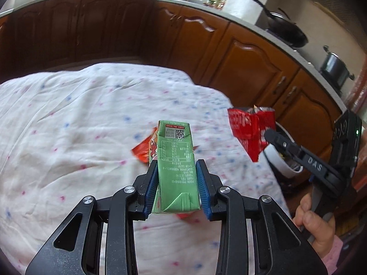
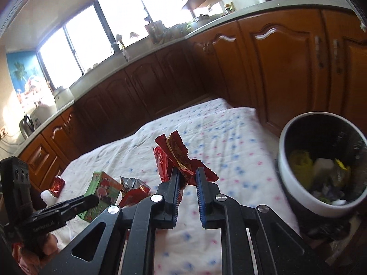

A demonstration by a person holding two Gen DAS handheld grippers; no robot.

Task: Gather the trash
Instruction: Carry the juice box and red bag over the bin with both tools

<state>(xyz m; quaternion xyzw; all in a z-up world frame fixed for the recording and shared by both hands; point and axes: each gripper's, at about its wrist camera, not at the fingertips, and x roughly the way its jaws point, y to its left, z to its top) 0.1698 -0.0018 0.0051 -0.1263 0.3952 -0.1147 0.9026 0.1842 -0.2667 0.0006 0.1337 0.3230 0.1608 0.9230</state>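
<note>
Both tongs loaded. Left gripper [image 1: 176, 183] is clamped on the green drink carton [image 1: 175, 160], blue pads on its two long side faces, low on the body, near the folded end. Carton sticks out past the fingertips, lifted clear of the spotted white cloth [image 1: 68, 126].

Right gripper [image 2: 187, 178] is pinched on a crumpled red snack wrapper [image 2: 174, 153]; the foil bunches between the pads and fans out above them, also off the cloth. In the left wrist view the same wrapper hangs from the right tongs at the right edge of the table, close to the bin.

Bin [image 2: 296, 183]: white, black liner, to the right of the table below its edge, already part full.

Handling, my read:
- Carton: light, probably empty, stiff along the edges but the panels dent. Side-face grip is fine; hard squeeze would crush it and it may drip from the straw hole.
- Wrapper: near weightless, soft, slick foil. Only a bunched fold gives purchase; a single flat layer would slide out. May cling to a pad on release.

More trash on the cloth: red wrapper [image 1: 143, 151] under and beyond the carton, a silver-and-red packet [image 2: 134, 188] near the left tongs, and a small red piece [image 2: 57, 184] at the far left edge.
</note>
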